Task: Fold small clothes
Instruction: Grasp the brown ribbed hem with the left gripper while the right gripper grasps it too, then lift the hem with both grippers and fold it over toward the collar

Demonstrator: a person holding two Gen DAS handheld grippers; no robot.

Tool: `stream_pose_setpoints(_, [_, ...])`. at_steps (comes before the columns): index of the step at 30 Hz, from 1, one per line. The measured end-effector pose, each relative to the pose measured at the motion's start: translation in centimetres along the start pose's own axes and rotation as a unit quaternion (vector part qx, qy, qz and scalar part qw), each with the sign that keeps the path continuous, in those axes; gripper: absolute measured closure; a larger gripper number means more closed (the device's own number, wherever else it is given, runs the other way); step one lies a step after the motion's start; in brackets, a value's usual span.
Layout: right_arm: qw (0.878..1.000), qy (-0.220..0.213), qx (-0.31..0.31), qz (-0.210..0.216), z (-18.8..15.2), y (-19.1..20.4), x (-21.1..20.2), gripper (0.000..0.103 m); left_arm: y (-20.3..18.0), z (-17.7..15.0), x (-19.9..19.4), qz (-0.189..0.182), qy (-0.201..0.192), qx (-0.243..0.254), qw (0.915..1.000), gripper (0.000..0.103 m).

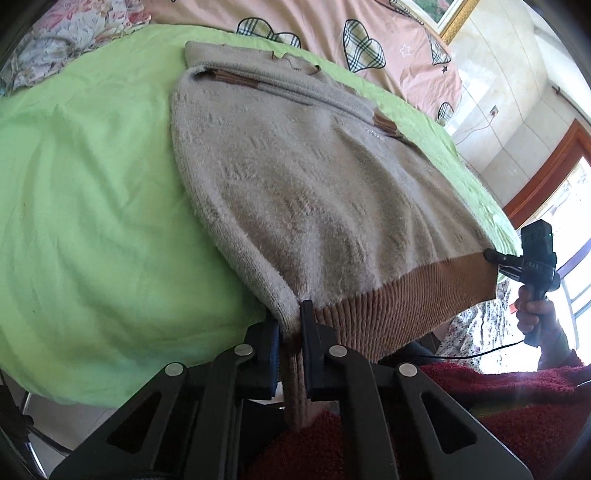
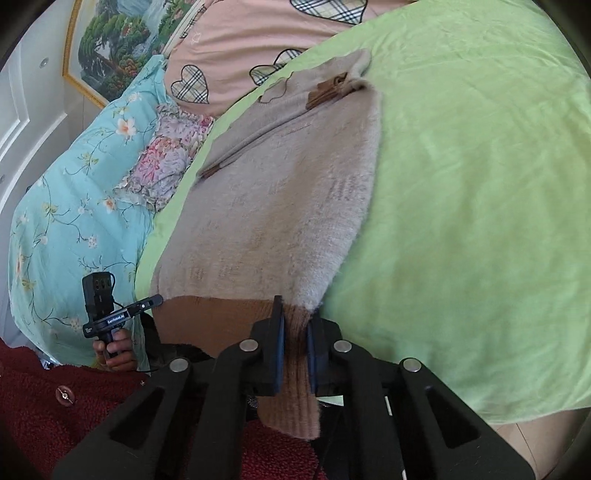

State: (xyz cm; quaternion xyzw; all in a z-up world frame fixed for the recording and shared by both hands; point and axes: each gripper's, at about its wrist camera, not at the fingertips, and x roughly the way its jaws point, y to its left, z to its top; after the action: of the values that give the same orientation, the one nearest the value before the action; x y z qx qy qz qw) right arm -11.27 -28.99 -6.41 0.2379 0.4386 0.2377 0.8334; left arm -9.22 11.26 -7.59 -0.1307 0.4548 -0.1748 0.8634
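A fuzzy beige sweater (image 1: 303,177) with a tan ribbed hem (image 1: 406,295) lies flat on the green sheet (image 1: 92,184), with the sleeves folded across its far part. My left gripper (image 1: 290,318) is shut on the hem's near left corner, and knit hangs down between its pads. In the same view, my right gripper (image 1: 490,254) pinches the other hem corner. In the right wrist view, the right gripper (image 2: 295,315) is shut on the ribbed hem (image 2: 207,314) of the sweater (image 2: 288,206). There the left gripper (image 2: 158,299) holds the opposite corner. The hem is lifted slightly off the bed edge.
A pink quilt with plaid hearts (image 1: 332,22) lies beyond the sweater. Floral pillows (image 2: 74,184) sit to the left in the right wrist view, under a framed painting (image 2: 110,48). The person's red fleece garment (image 1: 517,398) is close below, and a wood-framed window (image 1: 554,155) is at right.
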Motion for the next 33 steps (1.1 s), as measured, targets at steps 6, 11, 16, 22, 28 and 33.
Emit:
stream_pose_setpoints(6, [0.998,-0.040,-0.004,0.050,1.5,1.4,-0.9,0.093,-0.6,1.5,-3.5,-0.027,-0.052,-0.012,0.9982,0.097])
stream_pose_setpoints(11, [0.990,-0.107,-0.001,0.090,4.7,2.3,-2.8,0.093,-0.6,4.8,-6.8,-0.037,-0.126,-0.017,0.9911,0.097])
stream_pose_setpoints(16, [0.982,-0.157,-0.023,0.099,9.7,3.5,-2.8,0.093,-0.8,10.4,-7.8,-0.034,-0.198,-0.010,0.9797,0.098])
stream_pose_setpoints(22, [0.977,-0.186,-0.036,0.095,17.8,4.0,0.4,0.093,0.1,18.2,-5.9,-0.002,-0.232,-0.018,0.9726,0.098])
stream_pose_setpoints(28, [0.981,-0.181,-0.038,0.065,25.3,3.3,4.6,0.093,2.8,26.1,-2.1,0.027,-0.234,-0.032,0.9713,0.098])
stream_pose_setpoints(33, [0.985,-0.165,-0.029,0.034,29.9,1.2,8.5,0.093,5.0,30.3,2.5,0.050,-0.209,-0.050,0.9753,0.098])
